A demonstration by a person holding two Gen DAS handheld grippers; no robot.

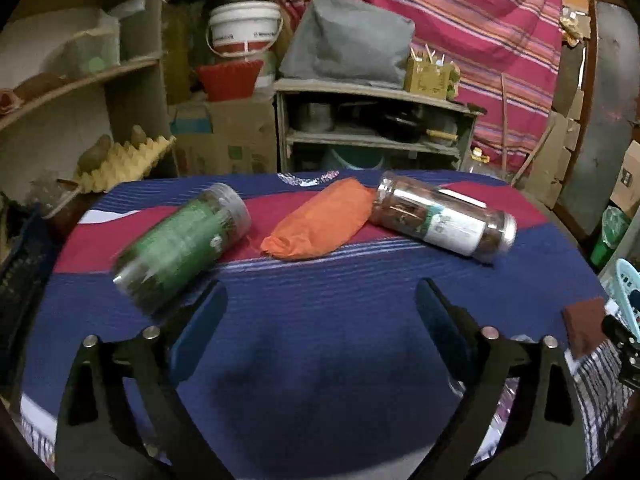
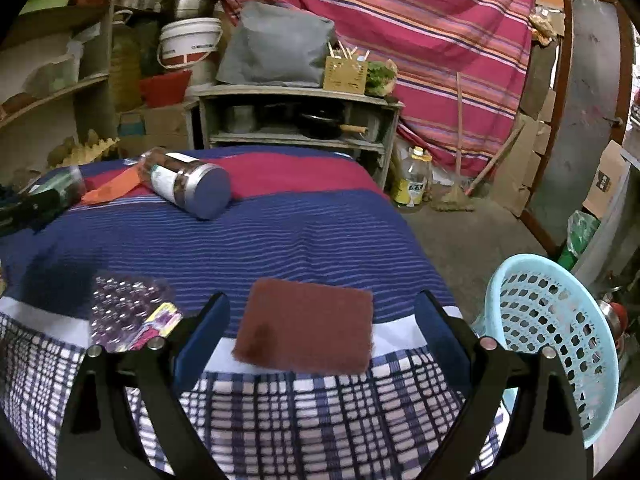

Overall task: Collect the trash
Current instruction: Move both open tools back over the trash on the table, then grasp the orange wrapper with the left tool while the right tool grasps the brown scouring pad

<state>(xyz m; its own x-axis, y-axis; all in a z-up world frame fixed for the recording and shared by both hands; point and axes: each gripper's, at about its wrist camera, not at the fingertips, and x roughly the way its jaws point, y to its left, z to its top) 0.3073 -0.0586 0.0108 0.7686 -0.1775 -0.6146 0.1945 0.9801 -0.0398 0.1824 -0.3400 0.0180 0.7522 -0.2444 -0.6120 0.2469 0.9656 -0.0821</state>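
Note:
In the left wrist view my left gripper (image 1: 320, 288) stands open over bare striped cloth, nothing between its fingers. Beyond it lie a green-labelled jar (image 1: 176, 244) on its side at the left, an orange wrapper (image 1: 320, 220) in the middle and a clear jar with a white label (image 1: 440, 216) at the right. In the right wrist view my right gripper (image 2: 322, 300) is open, and a flat brown scouring pad (image 2: 308, 328) lies between its fingers without touching them. A crumpled clear plastic wrapper (image 2: 128, 312) lies just left of the left finger.
A light blue perforated basket (image 2: 552, 328) stands off the table's right side. A silver foil scrap (image 1: 308, 178) lies at the table's far edge. Shelves, buckets and boxes (image 1: 240, 36) crowd the back. The table (image 2: 280, 232) drops to the floor on the right.

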